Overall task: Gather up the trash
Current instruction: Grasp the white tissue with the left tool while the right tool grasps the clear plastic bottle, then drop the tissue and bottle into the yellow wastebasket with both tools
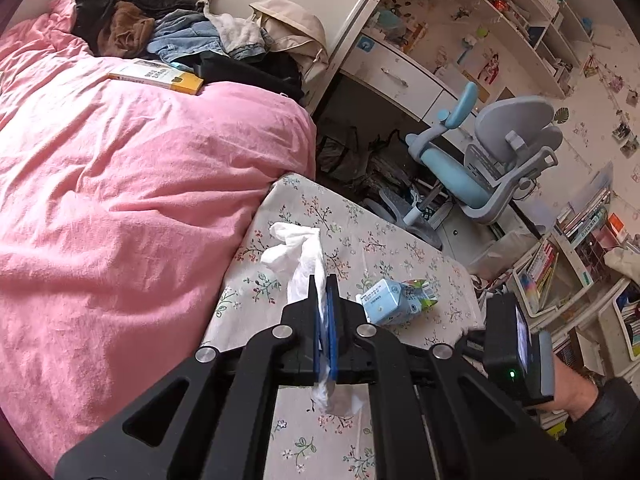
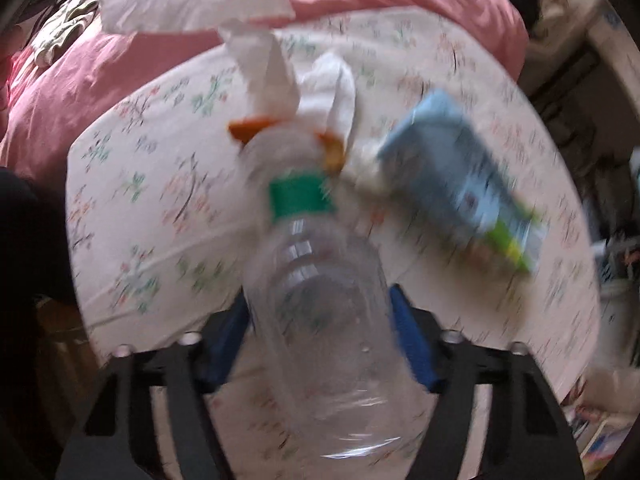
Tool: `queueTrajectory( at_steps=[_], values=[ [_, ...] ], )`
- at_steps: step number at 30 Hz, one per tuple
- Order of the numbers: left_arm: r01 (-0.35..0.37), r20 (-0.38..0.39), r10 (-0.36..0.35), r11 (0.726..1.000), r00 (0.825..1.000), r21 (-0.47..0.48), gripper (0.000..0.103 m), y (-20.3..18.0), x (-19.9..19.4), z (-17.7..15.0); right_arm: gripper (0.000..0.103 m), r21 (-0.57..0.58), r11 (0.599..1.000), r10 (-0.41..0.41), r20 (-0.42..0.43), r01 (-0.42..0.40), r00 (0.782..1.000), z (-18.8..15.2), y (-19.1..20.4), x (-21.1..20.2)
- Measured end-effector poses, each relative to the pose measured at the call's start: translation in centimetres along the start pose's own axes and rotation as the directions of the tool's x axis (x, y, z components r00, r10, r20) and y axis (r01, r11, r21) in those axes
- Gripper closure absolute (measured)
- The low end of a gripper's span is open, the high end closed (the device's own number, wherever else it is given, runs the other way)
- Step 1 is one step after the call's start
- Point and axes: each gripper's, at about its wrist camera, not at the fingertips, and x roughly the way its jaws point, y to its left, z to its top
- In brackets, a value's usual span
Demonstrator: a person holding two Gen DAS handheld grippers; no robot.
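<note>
My left gripper (image 1: 326,280) is shut on a white crumpled tissue (image 1: 294,250) and holds it above the floral sheet (image 1: 360,240). A blue and green drink carton (image 1: 394,302) lies on the sheet just right of the left fingers. My right gripper (image 2: 320,312) is shut on a clear plastic bottle (image 2: 320,320) with a green label band. The right wrist view is blurred; it shows the tissue (image 2: 256,52) hanging beyond the bottle's top, the carton (image 2: 460,184) to the right and an orange scrap (image 2: 332,148) by the bottle.
A pink duvet (image 1: 140,180) covers the bed on the left, with a yellow book (image 1: 160,76) and piled clothes (image 1: 160,20) beyond. A grey and blue desk chair (image 1: 492,164), desk and bookshelves (image 1: 560,264) stand to the right.
</note>
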Motion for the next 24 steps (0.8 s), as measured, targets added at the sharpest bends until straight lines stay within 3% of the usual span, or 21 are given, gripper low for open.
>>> queueTrajectory(
  at_steps=[5, 8, 12, 14, 16, 21, 24],
  values=[
    [0.017, 0.020, -0.017, 1.000, 1.000, -0.009, 0.099, 0.2, -0.6, 0.0, 0.048, 0.155, 0.988, -0.017, 0.096, 0.002, 0.995, -3.6, 0.8, -1.0],
    [0.064, 0.060, -0.064, 0.998, 0.996, -0.007, 0.099, 0.1, -1.9, -0.1, 0.048, 0.291, 0.954, 0.000, 0.214, -0.064, 0.977, -7.0, 1.4, -2.3],
    [0.132, 0.092, -0.132, 0.991, 0.987, 0.013, 0.099, -0.5, -3.8, -0.5, 0.048, 0.442, 0.862, 0.060, 0.397, -0.249, 0.916, -12.1, 2.5, -4.2],
    [0.157, 0.094, -0.157, 0.988, 0.983, 0.015, 0.099, -0.7, -4.9, -1.2, 0.048, 0.477, 0.803, 0.097, 0.484, -0.356, 0.870, -14.5, 3.6, -5.4],
    [0.184, 0.081, -0.185, 0.983, 0.979, 0.012, 0.099, -0.8, -5.8, -2.4, 0.048, 0.478, 0.786, 0.112, 0.513, -0.392, 0.851, -15.2, 4.3, -6.2],
    [0.215, 0.028, -0.217, 0.975, 0.976, 0.049, 0.099, -1.8, -8.7, -6.5, 0.048, 0.419, 0.821, 0.141, 0.507, -0.387, 0.850, -17.2, 10.9, -8.2],
    [0.230, -0.011, -0.230, 0.971, 0.973, 0.067, 0.099, -2.5, -10.7, -9.5, 0.048, 0.391, 0.853, 0.149, 0.453, -0.347, 0.879, -18.4, 15.6, -7.8]
  ],
)
